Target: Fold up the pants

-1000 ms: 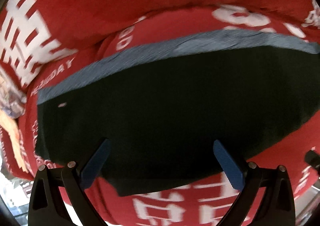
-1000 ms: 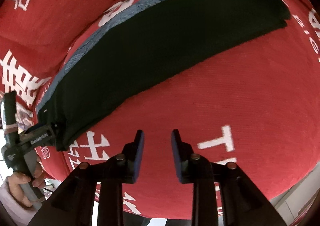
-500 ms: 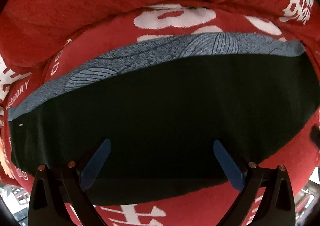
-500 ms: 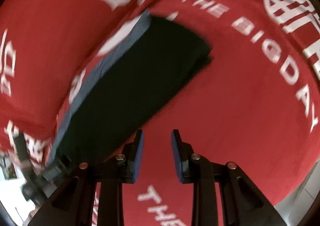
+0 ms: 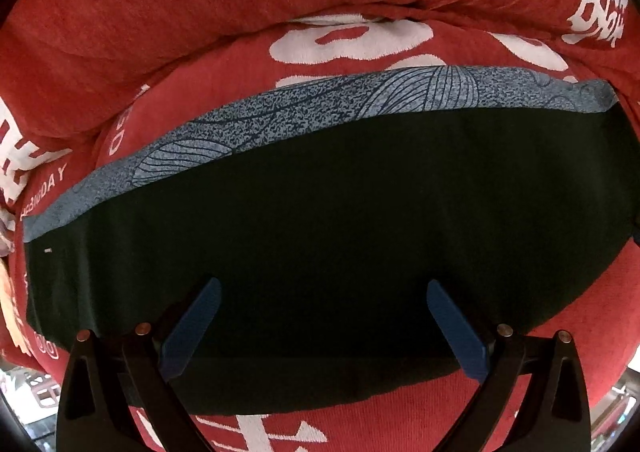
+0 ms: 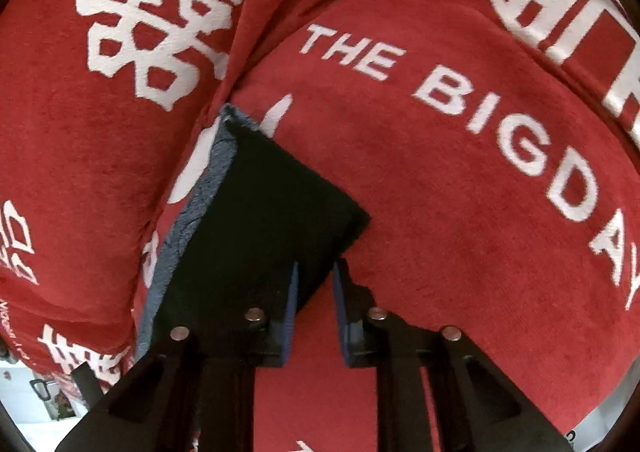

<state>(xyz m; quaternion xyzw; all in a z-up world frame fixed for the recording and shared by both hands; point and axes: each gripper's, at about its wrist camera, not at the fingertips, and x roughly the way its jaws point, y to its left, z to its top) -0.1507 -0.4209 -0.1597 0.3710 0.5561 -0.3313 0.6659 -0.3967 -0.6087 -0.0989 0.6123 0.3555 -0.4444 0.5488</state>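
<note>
The dark pants (image 5: 340,236), with a blue-grey patterned strip along the far edge, lie flat in a long band on the red printed cushion (image 5: 200,12) of what looks like a sofa. The left gripper (image 5: 320,316) hangs over the near hem, jaws spread wide and released. The right gripper (image 6: 314,284) is closing its jaws at the pants' end edge (cloth sits between them, not yet pinched). They might catch only the top layer, or the plush cover underneath. No containers anywhere.
</note>
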